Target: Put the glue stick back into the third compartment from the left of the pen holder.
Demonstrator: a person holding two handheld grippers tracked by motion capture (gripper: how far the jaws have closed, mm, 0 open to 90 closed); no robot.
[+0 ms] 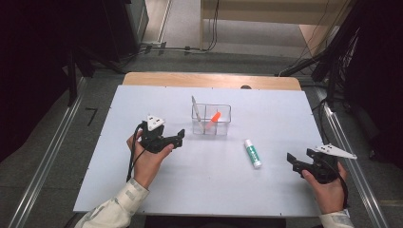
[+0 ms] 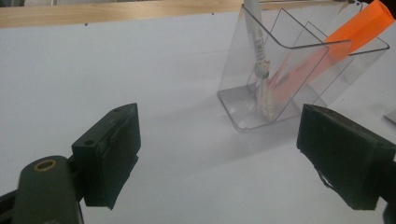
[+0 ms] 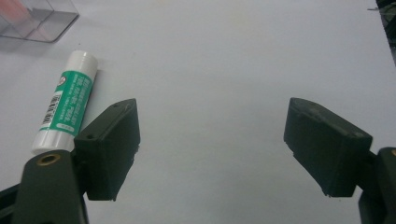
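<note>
We see the left gripper released, jaws wide and empty, the clear divided organizer at its 1 o'clock. Inside lean a white pen and an orange marker: judged stowed. Right gripper is likewise released, empty. The green-and-white glue stick lies at its 10 o'clock, still to stow. Label print is unreadable.

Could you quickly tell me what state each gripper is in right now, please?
Left gripper: open, holding nothing, near the clear organizer.
Right gripper: open, holding nothing, beside the glue stick.
</note>
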